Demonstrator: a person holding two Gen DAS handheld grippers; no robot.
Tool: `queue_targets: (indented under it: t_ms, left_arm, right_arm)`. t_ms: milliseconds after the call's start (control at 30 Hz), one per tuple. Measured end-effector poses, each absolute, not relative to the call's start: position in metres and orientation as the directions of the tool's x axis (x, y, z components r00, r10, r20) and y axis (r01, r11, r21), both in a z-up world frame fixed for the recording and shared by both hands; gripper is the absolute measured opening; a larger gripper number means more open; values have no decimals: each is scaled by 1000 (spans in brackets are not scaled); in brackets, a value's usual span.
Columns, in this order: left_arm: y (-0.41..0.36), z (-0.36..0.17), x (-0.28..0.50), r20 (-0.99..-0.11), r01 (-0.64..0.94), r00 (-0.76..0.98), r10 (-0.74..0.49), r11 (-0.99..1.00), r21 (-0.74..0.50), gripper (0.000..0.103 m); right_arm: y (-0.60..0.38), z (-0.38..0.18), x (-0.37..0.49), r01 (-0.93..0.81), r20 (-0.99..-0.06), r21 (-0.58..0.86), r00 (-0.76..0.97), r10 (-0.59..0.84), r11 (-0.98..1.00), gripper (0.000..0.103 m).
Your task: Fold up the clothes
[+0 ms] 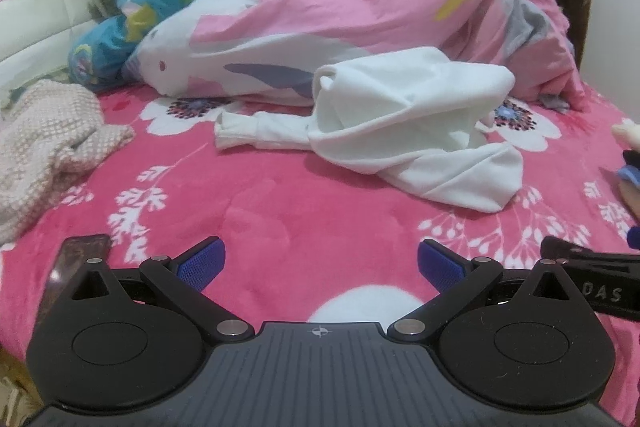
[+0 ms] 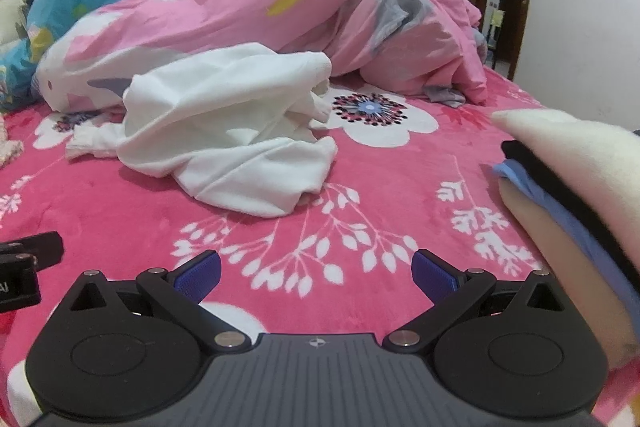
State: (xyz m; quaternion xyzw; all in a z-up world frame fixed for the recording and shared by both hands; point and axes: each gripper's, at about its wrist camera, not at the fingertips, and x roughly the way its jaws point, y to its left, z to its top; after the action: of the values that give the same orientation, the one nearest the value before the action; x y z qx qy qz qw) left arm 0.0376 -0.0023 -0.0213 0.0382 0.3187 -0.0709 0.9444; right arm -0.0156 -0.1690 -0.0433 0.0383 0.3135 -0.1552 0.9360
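Soft, even indoor light, faint shadows, strong fisheye bending at slightly blurred edges.

White long-sleeved top [image 1: 404,123] [image 2: 224,123], crumpled and unfolded in a loose heap on the pink flowered bed cover [image 1: 248,211] [image 2: 400,195]. One cuffed sleeve stretched flat out to the left of the heap. Far edge touching the pink quilt [image 1: 360,7] [image 2: 248,11] behind.

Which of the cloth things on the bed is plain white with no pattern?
The crumpled white garment in the middle; the knitted blanket is beige checked and the quilt is pink, printed.
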Motion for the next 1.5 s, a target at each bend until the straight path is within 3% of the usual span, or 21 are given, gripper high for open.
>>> queue_targets:
  t_ms: [133,267,533,633,700,800,867,933,1000,1033,1067,1133,1367,1500]
  left_arm:
    - [-1,-31,54,-614,191,772,-166,981,-25,103]
    - [1,-30,74,-565,206,794,-225,974,-97,103]
    - [-33,-11,129,-402,351,853,-334,936,-32,101]
    - [-61,-9,144,-355,440,851,-387,894,81,93]
    - [-82,-13,153,-352,478,847,-398,860,178,74]
    - [-108,-24,166,-395,525,823,-408,812,256,54]
    - [-121,-34,174,-421,546,810,-408,788,286,52]
    - [-131,-45,178,-439,551,808,-392,767,329,35]
    - [-137,-53,182,-454,546,810,-370,758,357,9]
    - [-137,-53,182,-460,544,808,-368,764,346,7]
    - [-134,-52,182,-464,546,804,-373,773,325,3]
    - [-127,-45,178,-454,544,802,-388,789,287,1]
    - [-96,-16,131,-394,568,796,-459,793,223,0]
    - [-70,5,101,-375,580,778,-504,805,123,0]
  right_arm:
    - [-182,-49,-10,280,-558,-1,796,-232,960,103]
    - [-202,-52,4,259,-502,5,836,-221,966,103]
    - [-256,-40,61,198,-430,103,892,-136,975,103]
    - [-280,-35,95,173,-433,181,898,-80,968,101]
    - [-294,-31,119,142,-427,244,904,-25,959,98]
    - [-314,-32,157,107,-437,330,898,51,938,89]
    - [-322,-36,182,97,-458,368,884,90,925,85]
    - [-327,-43,205,103,-502,387,857,116,916,78]
    - [-330,-53,221,105,-548,412,822,154,905,57]
    - [-331,-56,225,101,-558,437,810,181,894,32]
    - [-331,-57,223,95,-553,462,808,203,882,17]
    - [-324,-51,210,70,-511,473,834,208,878,9]
    - [-297,-17,154,-70,-374,491,883,283,868,7]
    - [-290,3,110,-144,-287,545,894,345,826,7]
